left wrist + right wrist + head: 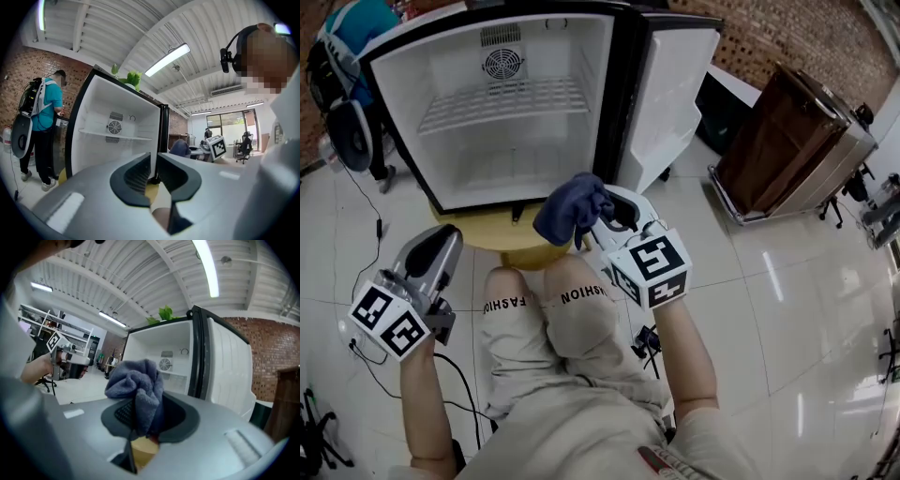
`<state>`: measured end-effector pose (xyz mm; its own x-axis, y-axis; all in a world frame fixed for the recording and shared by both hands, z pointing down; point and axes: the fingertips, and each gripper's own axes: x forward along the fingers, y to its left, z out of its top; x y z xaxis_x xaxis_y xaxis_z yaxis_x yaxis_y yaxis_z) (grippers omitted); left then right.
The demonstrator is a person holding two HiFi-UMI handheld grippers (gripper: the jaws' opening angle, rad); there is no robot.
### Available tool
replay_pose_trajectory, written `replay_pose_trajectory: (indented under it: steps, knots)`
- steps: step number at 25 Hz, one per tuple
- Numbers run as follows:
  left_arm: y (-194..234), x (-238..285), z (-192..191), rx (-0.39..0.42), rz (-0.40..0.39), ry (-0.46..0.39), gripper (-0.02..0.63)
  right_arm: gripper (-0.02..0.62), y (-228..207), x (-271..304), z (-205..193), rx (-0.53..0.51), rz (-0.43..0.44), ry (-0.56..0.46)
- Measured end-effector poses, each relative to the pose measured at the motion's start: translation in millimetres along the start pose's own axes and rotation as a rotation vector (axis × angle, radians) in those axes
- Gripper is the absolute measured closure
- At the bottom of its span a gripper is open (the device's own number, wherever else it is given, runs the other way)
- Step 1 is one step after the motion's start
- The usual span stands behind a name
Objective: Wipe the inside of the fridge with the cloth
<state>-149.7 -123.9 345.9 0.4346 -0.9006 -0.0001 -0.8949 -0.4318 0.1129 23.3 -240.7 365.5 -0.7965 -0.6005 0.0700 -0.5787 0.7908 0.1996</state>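
The small fridge (506, 122) stands open ahead of me, with a white inside, a wire shelf (502, 98) and a round fan at the back. Its door (670, 94) is swung out to the right. My right gripper (602, 221) hovers just below the fridge's front edge, shut on a bunched blue cloth (573, 207). In the right gripper view the cloth (137, 383) bulges above the jaws of that gripper (143, 414). My left gripper (442, 240) is lower left, away from the fridge. Its jaws (153, 171) show a narrow gap and nothing between them.
The fridge rests on a round yellow stand (520, 236). A wooden cabinet (787, 141) stands at the right on the glossy tiled floor. A person in a teal shirt (44, 117) stands left of the fridge. Cables (366, 220) run along the floor at left.
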Motion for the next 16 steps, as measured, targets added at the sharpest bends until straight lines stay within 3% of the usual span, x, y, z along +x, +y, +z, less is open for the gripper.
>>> replay_pose_trajectory:
  steps: [6, 16]
  knots:
    - [14, -4, 2, 0.020, 0.042, 0.005, 0.565, 0.505, -3, 9, -13, 0.060, 0.012, 0.026]
    - [13, -1, -7, 0.049, 0.039, 0.048, 0.568, 0.506, 1, 9, -32, 0.146, 0.040, 0.037]
